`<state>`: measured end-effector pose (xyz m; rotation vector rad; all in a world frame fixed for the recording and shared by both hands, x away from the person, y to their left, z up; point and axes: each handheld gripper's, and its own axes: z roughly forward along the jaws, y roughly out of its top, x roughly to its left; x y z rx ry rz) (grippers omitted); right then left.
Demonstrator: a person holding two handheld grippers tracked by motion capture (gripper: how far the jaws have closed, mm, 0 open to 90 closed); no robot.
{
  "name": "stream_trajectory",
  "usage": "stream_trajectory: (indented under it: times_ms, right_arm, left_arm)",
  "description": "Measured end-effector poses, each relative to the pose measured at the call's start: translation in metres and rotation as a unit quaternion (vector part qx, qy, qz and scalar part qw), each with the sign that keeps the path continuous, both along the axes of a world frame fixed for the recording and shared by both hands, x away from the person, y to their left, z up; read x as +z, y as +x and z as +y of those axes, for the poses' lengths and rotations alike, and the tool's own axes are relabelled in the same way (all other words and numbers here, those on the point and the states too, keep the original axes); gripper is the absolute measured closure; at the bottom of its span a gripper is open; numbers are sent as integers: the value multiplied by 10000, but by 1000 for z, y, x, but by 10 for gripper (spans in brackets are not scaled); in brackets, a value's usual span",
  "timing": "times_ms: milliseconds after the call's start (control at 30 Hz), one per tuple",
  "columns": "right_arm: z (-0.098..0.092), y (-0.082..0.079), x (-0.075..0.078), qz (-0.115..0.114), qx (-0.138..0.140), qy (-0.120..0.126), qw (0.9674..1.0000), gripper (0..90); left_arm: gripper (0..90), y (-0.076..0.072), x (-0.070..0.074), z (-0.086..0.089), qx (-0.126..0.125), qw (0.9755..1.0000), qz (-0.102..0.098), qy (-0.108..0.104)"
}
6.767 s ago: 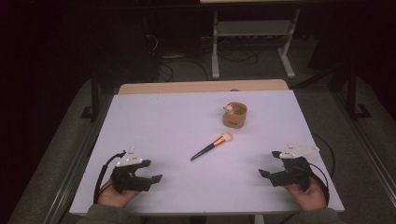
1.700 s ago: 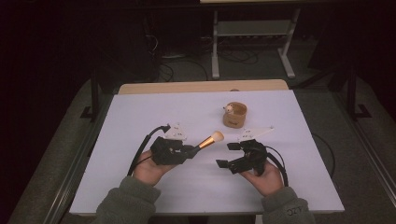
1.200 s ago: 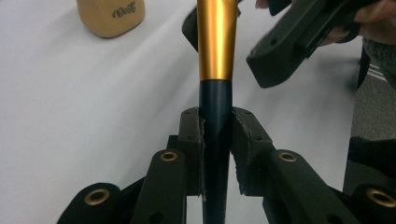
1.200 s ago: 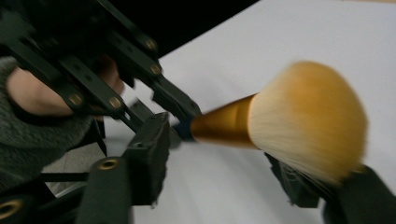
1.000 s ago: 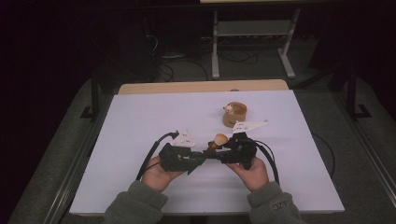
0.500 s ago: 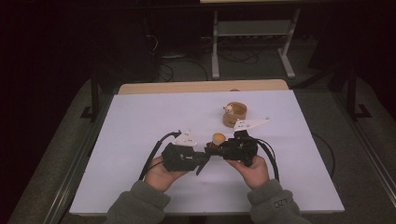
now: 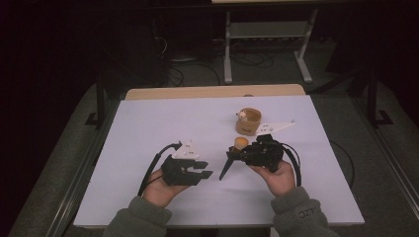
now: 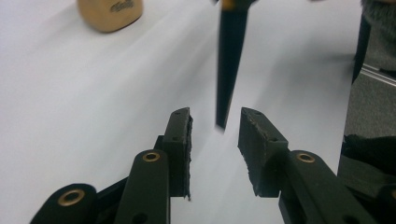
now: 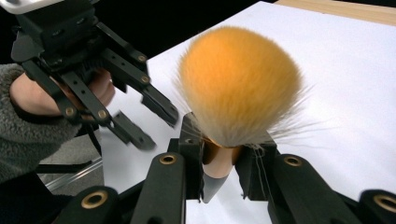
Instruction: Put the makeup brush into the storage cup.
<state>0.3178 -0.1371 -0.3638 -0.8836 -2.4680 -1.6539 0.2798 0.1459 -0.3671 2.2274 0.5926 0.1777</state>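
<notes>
Right gripper [image 9: 219, 168] clamps brush [image 9: 240, 84]; left gripper [image 8: 215, 135] — just opening

The high view is dim: only the white table [image 7: 148, 148] catches light from above, while the floor and room behind sink into near black. Shadows on the table are soft and faint. The gripper views are much brighter. In the left gripper view the brush [image 8: 229, 60] handle and the cup [image 8: 109, 14] are blurred, the near jaws sharp. In the right gripper view the bristles look soft, and the left gripper [image 9: 140, 121] tips smear with motion.
</notes>
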Motion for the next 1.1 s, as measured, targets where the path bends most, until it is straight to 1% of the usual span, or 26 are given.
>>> stream_trajectory:
  times_ms: [67,100,133,167,200,233,300,367,400,433,533,600,700,800,1033,1067,1100]
  right_arm:
    - [-4,0,1,-1,-30,-31,10000,726]
    - [-8,1,2,1,-70,-76,9999,726]
    - [-8,1,2,1,-70,-76,9999,726]
    - [-11,1,3,-8,-95,-113,9999,726]
    - [-12,2,3,-19,-94,-135,9999,726]
    - [-14,2,3,-24,-102,-142,9998,726]
    - [-17,3,5,-8,-139,-140,9998,726]
    - [-18,3,5,-2,-148,-140,9998,726]
    - [-20,5,5,-9,-152,-164,9997,726]
    - [-20,5,5,-9,-152,-164,9997,726]
    - [-23,8,7,8,-170,-242,9996,726]
    - [-24,8,8,10,-181,-250,9995,726]
    - [-26,11,14,-38,-185,-335,9993,726]
    - [-28,13,18,-74,-225,-370,9990,726]
    - [-31,17,26,-108,-292,-410,9987,726]
    - [-33,19,29,-125,-312,-449,9984,726]
    - [-34,20,29,-126,-327,-432,9985,726]
  left_arm:
    - [630,-1,-2,9,82,10000,20,-21]
    - [617,-2,-3,13,152,9998,47,-76]
    - [617,-3,-4,17,168,9998,63,-64]
    - [612,-4,-7,24,259,9996,76,-95]
    - [610,-5,-8,28,289,9995,72,-107]
    - [607,-5,-8,28,289,9995,72,-107]
    - [604,-8,-9,35,349,9993,80,-106]
    - [601,-10,-10,39,416,9990,88,-154]
    - [593,-12,-11,44,454,9989,42,-129]
    - [587,-12,-11,44,454,9989,42,-129]
    - [571,-16,-12,53,561,9982,36,-197]
    - [567,-18,-12,56,584,9981,36,-195]
    - [564,-21,-14,61,611,9978,42,-240]
    - [563,-24,-17,68,652,9974,34,-318]
    - [542,-27,-20,77,737,9967,72,-341]
    - [530,-28,-20,79,732,9968,24,-322]
    - [524,-28,-20,80,734,9969,25,-293]
